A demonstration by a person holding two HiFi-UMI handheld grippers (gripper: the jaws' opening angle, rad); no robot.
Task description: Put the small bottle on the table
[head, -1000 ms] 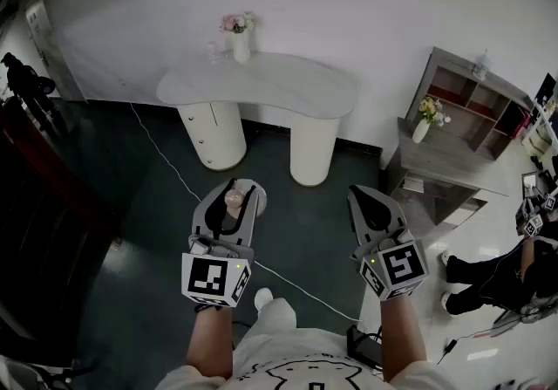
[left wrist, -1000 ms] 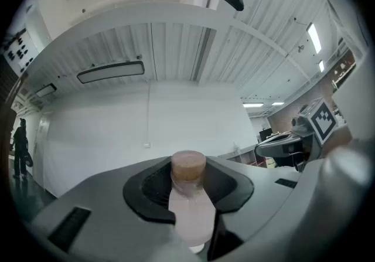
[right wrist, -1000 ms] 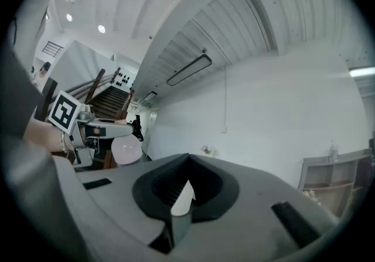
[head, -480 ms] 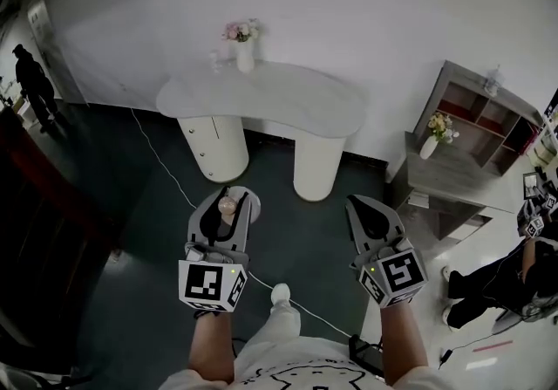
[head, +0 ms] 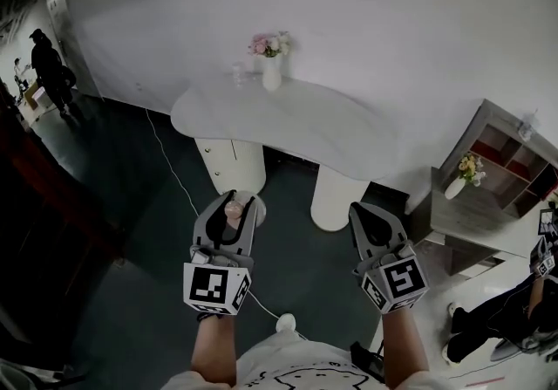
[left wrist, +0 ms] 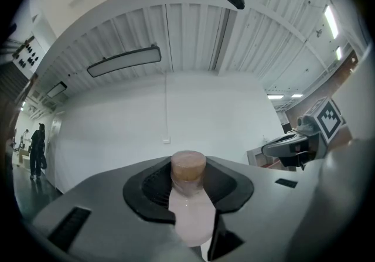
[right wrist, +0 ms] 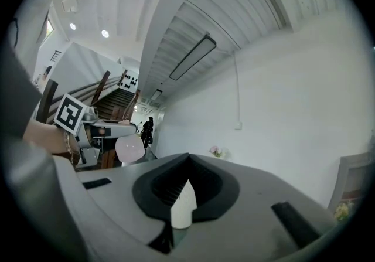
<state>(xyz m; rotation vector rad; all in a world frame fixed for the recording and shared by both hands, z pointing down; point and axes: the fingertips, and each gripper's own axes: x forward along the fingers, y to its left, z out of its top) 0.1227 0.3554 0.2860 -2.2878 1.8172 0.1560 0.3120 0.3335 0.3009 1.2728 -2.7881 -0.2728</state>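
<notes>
Left gripper: jaws clamped on the small bottle, which stands upright, cap up.
Right gripper: jaws together, nothing between them.
Change: the white table shows nearer than a second ago; the grip is unchanged.
Meaning: probably still approaching, with the bottle over dark floor, short of the tabletop.

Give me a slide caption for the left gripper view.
Left gripper clamps a small pink bottle with a brown cap, white wall ahead.
</notes>
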